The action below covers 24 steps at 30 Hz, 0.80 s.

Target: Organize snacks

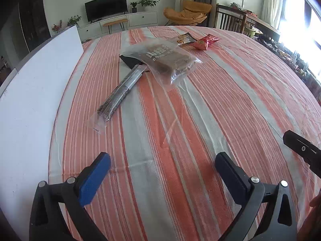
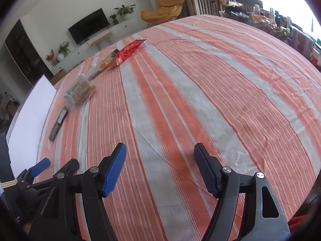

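From the left wrist, the left gripper [image 1: 163, 168] gapes wide and empty over the orange-and-grey striped tablecloth [image 1: 230, 100]. Ahead lie a clear bag of brown snacks [image 1: 166, 60], a long dark stick packet [image 1: 120, 92] and a red foil pouch [image 1: 204, 42].

From the right wrist, the right gripper [image 2: 160, 166] hangs parted, holding nothing; the snacks sit well off to its left.

We found both views bright with daylight from the window [image 1: 301, 16], which was blown out to white glare. Fisheye distortion bowed the surface [image 2: 200, 100] and darkened the corners. Focus was sharp, shadows faint.
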Tool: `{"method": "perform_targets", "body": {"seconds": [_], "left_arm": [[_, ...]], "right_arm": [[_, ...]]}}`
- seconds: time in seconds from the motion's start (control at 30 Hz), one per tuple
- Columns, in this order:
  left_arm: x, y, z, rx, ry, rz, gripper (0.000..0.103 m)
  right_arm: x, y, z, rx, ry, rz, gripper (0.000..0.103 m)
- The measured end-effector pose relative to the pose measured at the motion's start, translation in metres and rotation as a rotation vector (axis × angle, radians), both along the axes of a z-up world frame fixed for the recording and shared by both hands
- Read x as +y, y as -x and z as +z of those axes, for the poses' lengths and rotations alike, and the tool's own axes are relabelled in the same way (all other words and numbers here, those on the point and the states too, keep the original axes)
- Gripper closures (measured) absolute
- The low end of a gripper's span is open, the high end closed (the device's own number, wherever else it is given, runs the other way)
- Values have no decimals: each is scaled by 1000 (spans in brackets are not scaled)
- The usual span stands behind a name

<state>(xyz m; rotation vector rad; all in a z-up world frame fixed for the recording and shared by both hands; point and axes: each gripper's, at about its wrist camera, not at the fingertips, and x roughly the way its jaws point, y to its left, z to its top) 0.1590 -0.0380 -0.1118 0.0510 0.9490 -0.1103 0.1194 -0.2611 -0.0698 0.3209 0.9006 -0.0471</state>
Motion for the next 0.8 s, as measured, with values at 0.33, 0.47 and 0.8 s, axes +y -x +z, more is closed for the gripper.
{"method": "perform_targets", "body": {"seconds": [0.33,0.47,0.8], "left_arm": [[0,0,0,0,0,0,0],[0,0,0,0,0,0,0],[0,0,0,0,0,0,0]], "right_arm": [[3,0,0,0,6,8,26],[3,0,0,2,10,10,25],[10,-1,-1,12,49,25,22]]}}
